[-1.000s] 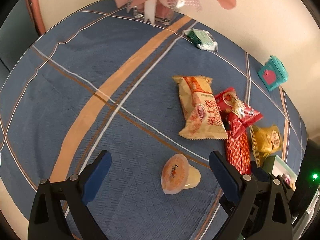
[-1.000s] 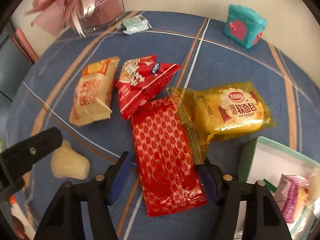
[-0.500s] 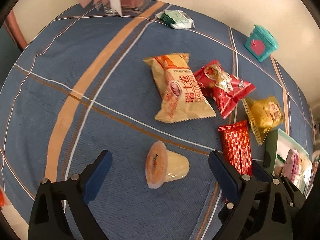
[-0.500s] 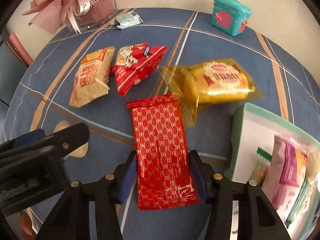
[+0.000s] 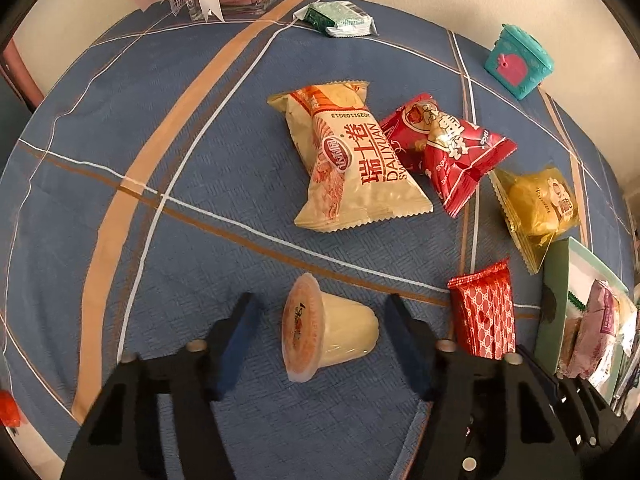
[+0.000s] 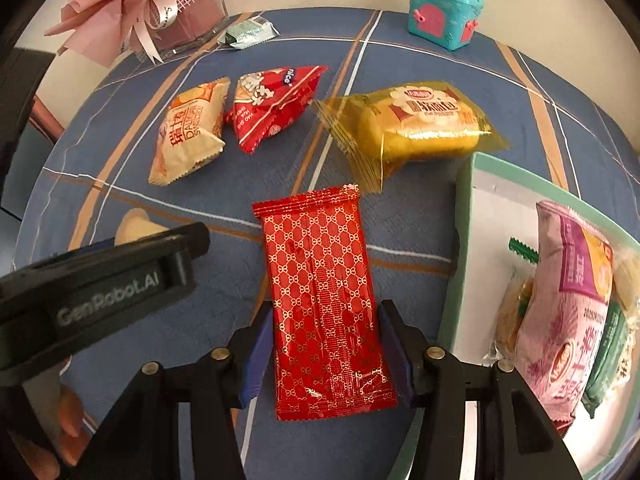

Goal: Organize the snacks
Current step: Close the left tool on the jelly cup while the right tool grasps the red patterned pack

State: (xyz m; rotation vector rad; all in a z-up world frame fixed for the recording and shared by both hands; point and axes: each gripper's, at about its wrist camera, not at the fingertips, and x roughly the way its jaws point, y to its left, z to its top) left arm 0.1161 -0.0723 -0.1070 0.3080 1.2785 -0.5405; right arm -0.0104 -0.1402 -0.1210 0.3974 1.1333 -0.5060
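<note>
A jelly cup (image 5: 332, 328) lies on its side on the blue tablecloth, orange lid to the left. My left gripper (image 5: 320, 302) straddles it with the jaws closing; thin gaps still show between the pads and the cup. In the right wrist view a red patterned packet (image 6: 324, 280) lies flat, and my right gripper (image 6: 326, 308) is shut on its long edges. The left gripper's black body (image 6: 100, 280) sits just left of the packet, with the jelly cup (image 6: 134, 226) partly hidden behind it.
A green-rimmed white box (image 6: 466, 216) with several snacks stands right of the red packet. Farther back lie a cream packet (image 5: 352, 168), a red bag (image 5: 444, 148), a yellow cake pack (image 6: 420, 124), a green packet (image 5: 336, 20), a teal toy box (image 6: 444, 12) and a pink bouquet vase (image 6: 160, 4).
The left gripper came down over the jelly cup and its jaws narrowed sharply around it. The right jaws closed onto the red patterned packet, and the box came further into the right wrist view.
</note>
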